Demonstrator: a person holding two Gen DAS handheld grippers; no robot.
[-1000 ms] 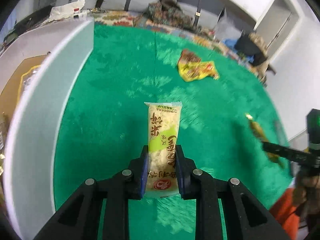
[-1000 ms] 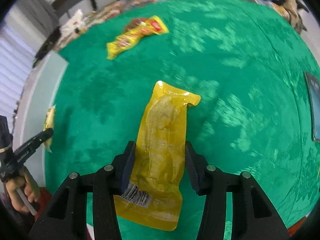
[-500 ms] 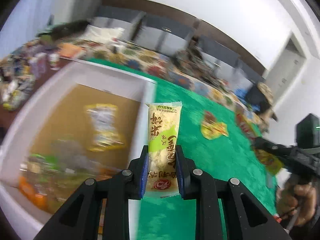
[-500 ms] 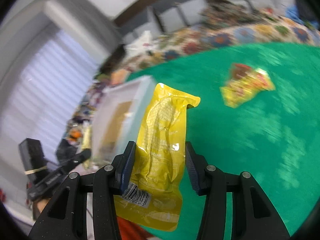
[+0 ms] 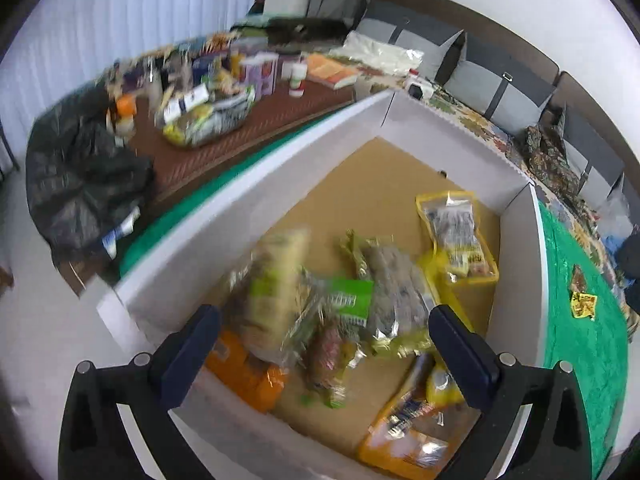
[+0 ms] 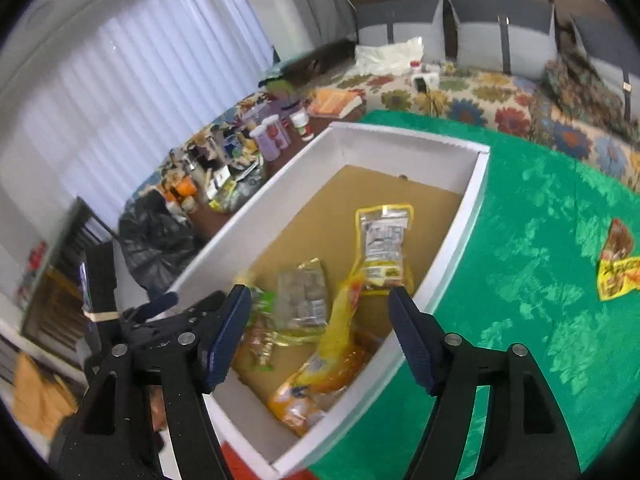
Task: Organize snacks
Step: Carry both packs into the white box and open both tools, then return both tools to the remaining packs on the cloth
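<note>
Snacks fill the white box (image 5: pixel 256 196) under both of your grippers, and no writing on any wrapper is sharp enough to read. Starting at the left of the left wrist view, a black bag (image 5: pixel 84 184) slumps at the table's end beside a brown runner crowded with bottles and small cartons (image 5: pixel 216 84). Your left gripper (image 5: pixel 320 344) hangs over the near end of the box with its fingers (image 5: pixel 188 344) spread wide and holding nothing. Beneath them a blurred pale rice-cracker pack (image 5: pixel 276 284) lies over an orange packet (image 5: pixel 244 372), next to a green-labelled bag (image 5: pixel 344 300) and a silvery pouch (image 5: pixel 400 292). Farther right, a clear pouch with yellow edges (image 5: pixel 456 236) lies flat on the brown cardboard floor, and an orange-yellow bag (image 5: pixel 412 428) sits in the near right corner. In the right wrist view your right gripper (image 6: pixel 320 328) is also spread open and empty, above a long yellow pouch (image 6: pixel 340 320) that leans on end among the pile. Out on the green cloth (image 6: pixel 532 280) to the right of the box, one red-and-yellow packet (image 6: pixel 616 260) lies well apart from it.
</note>
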